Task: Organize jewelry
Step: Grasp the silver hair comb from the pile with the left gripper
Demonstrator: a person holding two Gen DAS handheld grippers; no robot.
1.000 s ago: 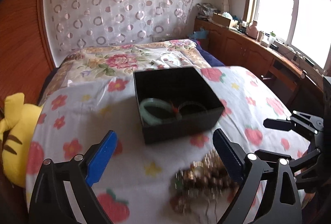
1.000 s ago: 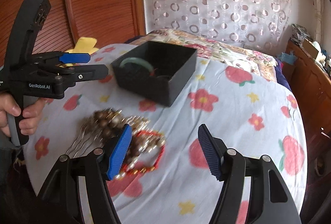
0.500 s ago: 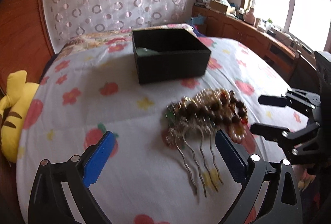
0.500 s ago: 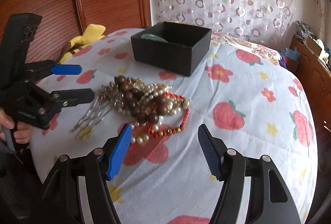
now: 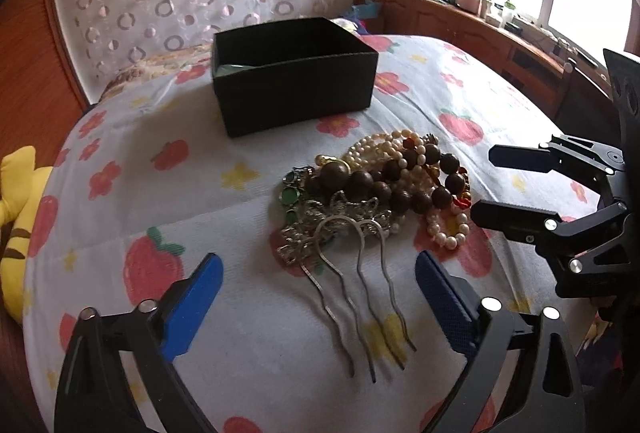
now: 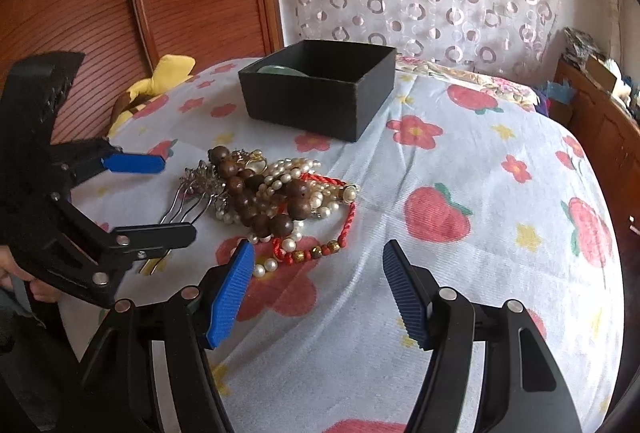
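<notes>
White strawberry-and-flower print bed cover (image 5: pixel 248 337): carries all items. Open black rectangular cardboard box (image 5: pixel 294 73): stands at the far side, with a pale green bangle (image 6: pixel 280 70) inside. Tangled jewelry pile of brown wooden beads, pearl strands and red cord (image 5: pixel 404 179): lies near the box. Silver four-pronged metal hair comb (image 5: pixel 356 265): rests against the pile. Left gripper (image 5: pixel 318 303): jaws wide, empty, flanking the comb prongs. Right gripper (image 6: pixel 318 287): jaws wide, empty, beside the pile.
</notes>
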